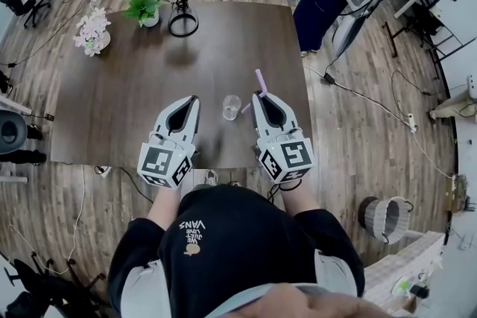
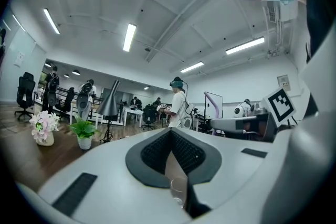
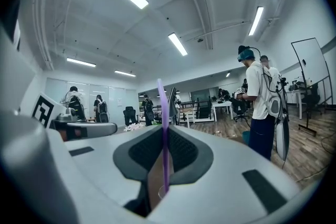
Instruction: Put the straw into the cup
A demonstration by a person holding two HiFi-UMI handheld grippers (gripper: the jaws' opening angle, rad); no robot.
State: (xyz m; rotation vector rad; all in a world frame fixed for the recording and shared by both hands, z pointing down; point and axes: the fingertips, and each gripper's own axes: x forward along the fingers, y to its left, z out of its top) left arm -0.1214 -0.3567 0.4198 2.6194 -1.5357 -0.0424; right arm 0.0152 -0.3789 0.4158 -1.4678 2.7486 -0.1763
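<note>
Your right claw (image 1: 259, 95) pinches the purple straw (image 1: 260, 78) near its middle. The straw stands almost upright across the jaws, and its lower end hangs just beside the clear cup (image 1: 232, 106). The cup stands on the desk (image 1: 112, 100) between your two claws, to the left of the straw. Your left claw (image 1: 194, 99) is pressed together on nothing. By my judgement, the lower end must go a little leftward over the rim, then down.

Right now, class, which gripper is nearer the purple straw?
Right. The right gripper has the straw clamped in its jaws; the left gripper is apart from it, on the other side of the cup.
</note>
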